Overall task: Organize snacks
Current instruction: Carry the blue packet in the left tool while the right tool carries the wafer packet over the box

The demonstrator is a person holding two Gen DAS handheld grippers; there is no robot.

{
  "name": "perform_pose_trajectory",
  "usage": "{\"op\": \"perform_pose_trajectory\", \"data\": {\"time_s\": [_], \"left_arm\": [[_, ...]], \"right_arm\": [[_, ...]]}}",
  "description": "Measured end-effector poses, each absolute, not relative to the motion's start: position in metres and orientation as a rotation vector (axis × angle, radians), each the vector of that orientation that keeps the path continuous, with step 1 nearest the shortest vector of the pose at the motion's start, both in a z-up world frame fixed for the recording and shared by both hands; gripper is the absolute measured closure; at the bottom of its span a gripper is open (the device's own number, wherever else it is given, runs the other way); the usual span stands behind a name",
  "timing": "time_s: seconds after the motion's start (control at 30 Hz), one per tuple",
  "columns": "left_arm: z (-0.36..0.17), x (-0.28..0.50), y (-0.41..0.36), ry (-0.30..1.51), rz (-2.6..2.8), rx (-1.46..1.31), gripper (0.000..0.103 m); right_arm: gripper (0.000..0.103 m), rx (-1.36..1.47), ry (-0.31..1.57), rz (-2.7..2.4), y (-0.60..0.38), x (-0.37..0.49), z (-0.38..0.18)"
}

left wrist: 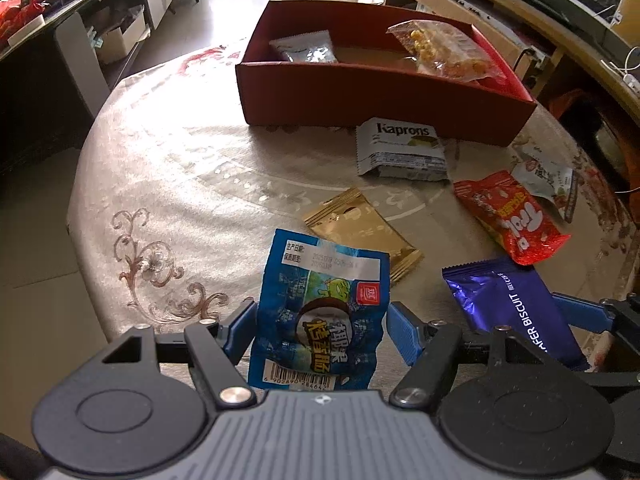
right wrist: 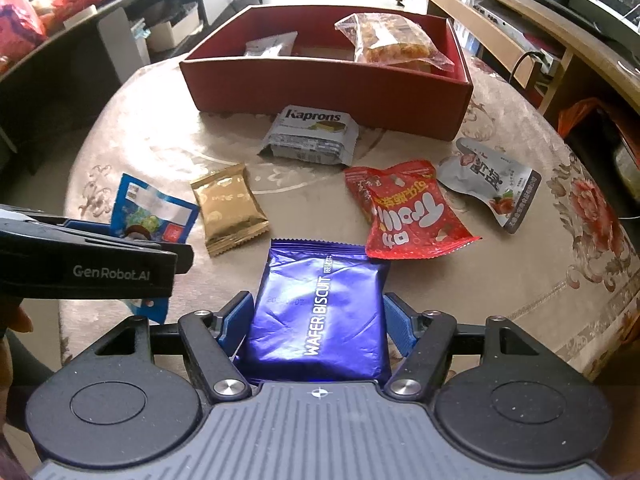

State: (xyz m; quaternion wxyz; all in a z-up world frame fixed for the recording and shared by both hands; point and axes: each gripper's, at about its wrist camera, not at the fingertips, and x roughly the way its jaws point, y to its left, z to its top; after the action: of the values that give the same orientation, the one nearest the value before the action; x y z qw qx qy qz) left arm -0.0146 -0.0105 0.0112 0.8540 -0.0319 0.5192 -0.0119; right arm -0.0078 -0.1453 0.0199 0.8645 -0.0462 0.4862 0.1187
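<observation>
Two grippers grip: left gripper [left wrist: 322, 330] jaws clamp blue snack packet [left wrist: 320, 312], right gripper [right wrist: 318, 326] jaws purple wafer biscuit [right wrist: 320, 316].

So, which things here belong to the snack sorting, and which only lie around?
Job:
- red box
- blue packet in left gripper
- wafer packet in right gripper
- gold packet
- Kaprons pack
- red bag
- grey pouch

Lying about:
- white boxes
- orange bag

I see a crinkled blue foil snack packet [left wrist: 320, 312] standing tilted near the table's near edge, a shiny purple wafer biscuit pack [right wrist: 320, 312] just beside it, and a red cardboard box [left wrist: 384, 96] at the far edge.
</observation>
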Motion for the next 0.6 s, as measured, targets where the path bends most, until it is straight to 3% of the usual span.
{"op": "perform_pose_trajectory", "data": {"time_s": [0.33, 0.37, 0.43, 0.6], "left_arm": [[0.023, -0.018, -0.01, 1.048, -0.022, -0.078, 0.032], [0.024, -0.019, -0.011, 1.042, -0.023, -0.078, 0.032], [0.026, -0.019, -0.012, 1.035, -0.024, -0.076, 0.032], [0.024, -0.016, -0.012, 1.045, -0.022, -0.076, 0.032]], "right_arm": [[0.029, -0.047, 0.974, 0.238, -0.153, -0.015, 0.029], [0.03, -0.042, 0.969, 0.24, -0.154, -0.015, 0.03], [0.056, -0.021, 0.967, 0.251, -0.156, -0.015, 0.031], [0.052, 0.006, 0.998, 0.241, -0.158, -0.009, 0.026]]}}
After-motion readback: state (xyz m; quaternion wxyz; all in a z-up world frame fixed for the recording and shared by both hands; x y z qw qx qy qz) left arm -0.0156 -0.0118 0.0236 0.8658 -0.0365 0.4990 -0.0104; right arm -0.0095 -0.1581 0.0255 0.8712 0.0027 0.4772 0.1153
